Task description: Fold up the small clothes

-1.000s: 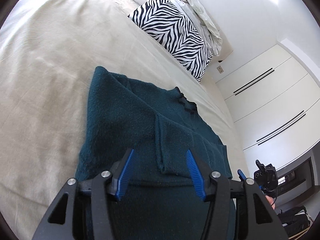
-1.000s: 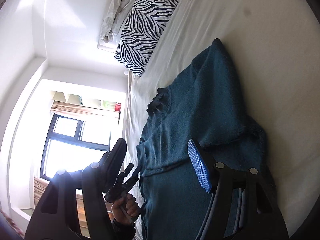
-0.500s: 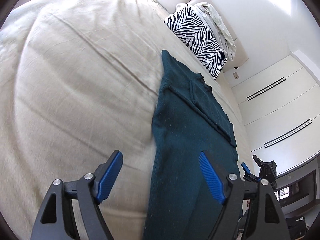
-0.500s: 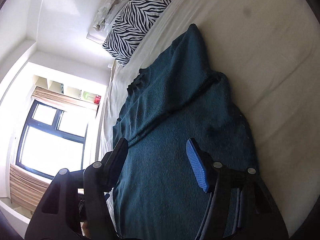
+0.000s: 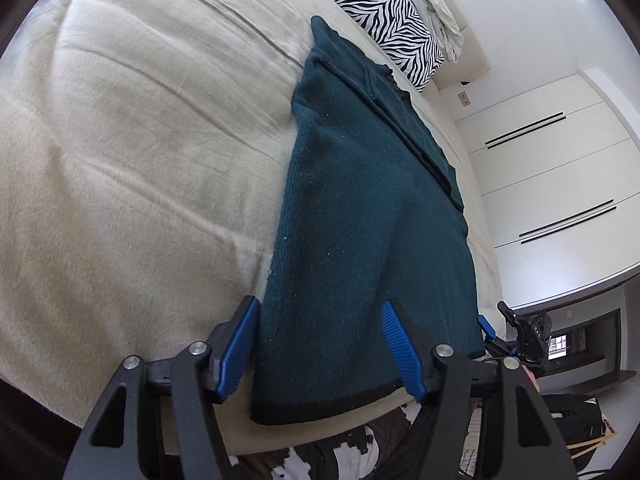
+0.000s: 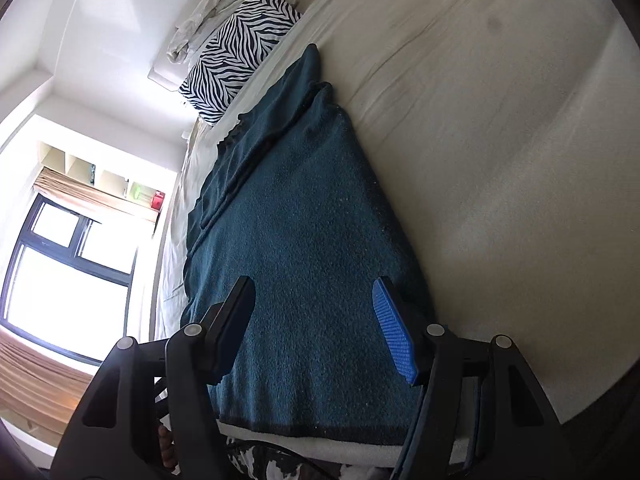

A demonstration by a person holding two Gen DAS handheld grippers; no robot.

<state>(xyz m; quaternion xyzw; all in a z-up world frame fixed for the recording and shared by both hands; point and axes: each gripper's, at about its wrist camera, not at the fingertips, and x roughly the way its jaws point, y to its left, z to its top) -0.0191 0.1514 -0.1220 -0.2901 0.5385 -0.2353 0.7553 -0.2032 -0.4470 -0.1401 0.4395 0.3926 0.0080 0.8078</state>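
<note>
On the bed (image 5: 120, 140), the teal sweater (image 5: 360, 220) shows no readable label.

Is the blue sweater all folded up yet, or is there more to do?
Partly. The teal sweater lies on the bed as a long narrow strip, its sides and a sleeve already folded inward. Right now nothing is gripped: the left gripper and right gripper are both open above the hem end near the bed edge. Folding the strip end to end into a small bundle probably comes next.

sweater (image 5: 368, 216): 1 | zebra pillow (image 5: 384, 16): 1 | gripper: 2 (left (image 5: 320, 344), right (image 6: 316, 328)) | bed (image 5: 140, 140): 1
</note>
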